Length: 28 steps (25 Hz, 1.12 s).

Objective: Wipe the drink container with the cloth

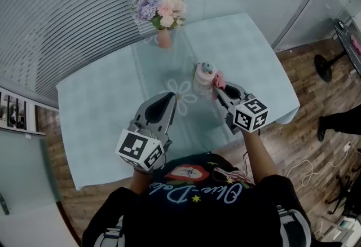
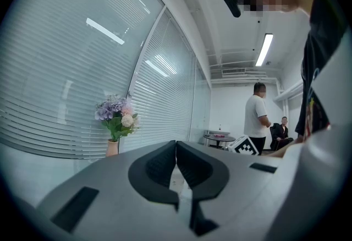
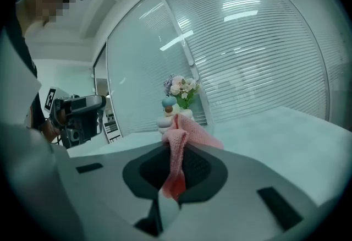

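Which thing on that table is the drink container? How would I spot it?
On the pale blue table, look mid-table, in front of the flower vase. The drink container is the pale rounded pot with a blue knob, beside the pink cloth in the right claw.

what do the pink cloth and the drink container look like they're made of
The pink cloth looks like soft, matte knitted or woven fabric: an open mesh texture shows, and it folds limply where the right gripper pinches it. The drink container is probably moulded plastic, judging by its pale, smooth body and rounded blue top, but it is too small to be sure.
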### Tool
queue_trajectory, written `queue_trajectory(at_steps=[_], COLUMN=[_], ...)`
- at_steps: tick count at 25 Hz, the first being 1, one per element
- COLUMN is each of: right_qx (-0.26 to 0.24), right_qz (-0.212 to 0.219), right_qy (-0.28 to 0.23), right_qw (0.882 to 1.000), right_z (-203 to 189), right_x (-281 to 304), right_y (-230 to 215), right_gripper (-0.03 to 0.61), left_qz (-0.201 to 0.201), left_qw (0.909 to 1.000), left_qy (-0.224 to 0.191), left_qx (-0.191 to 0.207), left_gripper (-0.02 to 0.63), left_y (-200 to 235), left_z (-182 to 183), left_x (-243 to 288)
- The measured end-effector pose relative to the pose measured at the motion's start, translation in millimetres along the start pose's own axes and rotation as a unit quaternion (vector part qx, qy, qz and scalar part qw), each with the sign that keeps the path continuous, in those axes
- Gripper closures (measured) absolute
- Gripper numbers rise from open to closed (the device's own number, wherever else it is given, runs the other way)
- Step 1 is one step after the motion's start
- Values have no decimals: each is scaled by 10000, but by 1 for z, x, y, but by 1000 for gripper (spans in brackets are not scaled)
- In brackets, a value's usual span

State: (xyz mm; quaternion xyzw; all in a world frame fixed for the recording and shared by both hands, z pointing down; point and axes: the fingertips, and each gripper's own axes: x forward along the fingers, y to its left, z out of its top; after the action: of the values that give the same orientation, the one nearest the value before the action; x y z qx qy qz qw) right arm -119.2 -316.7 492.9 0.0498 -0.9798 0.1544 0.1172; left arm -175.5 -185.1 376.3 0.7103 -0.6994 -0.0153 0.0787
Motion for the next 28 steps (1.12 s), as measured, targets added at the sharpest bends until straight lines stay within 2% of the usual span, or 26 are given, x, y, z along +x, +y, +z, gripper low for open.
queue_trajectory(at_steps=[11, 28], right_qx=[-87, -307], right_qz=[-150, -108], right_qy=[729, 1741], right_qw=[9972, 9842], right_z=[-40, -86], right_x=[10, 29], right_y=[-4, 3], right_gripper=[552, 552], left_qz=[-32, -41], left_qw=[10000, 9998], left_qy=[29, 25], left_qx=[-56, -184], left_gripper=[609, 609], left_y=[2, 13], left_z=[-3, -5], left_x=[-2, -1])
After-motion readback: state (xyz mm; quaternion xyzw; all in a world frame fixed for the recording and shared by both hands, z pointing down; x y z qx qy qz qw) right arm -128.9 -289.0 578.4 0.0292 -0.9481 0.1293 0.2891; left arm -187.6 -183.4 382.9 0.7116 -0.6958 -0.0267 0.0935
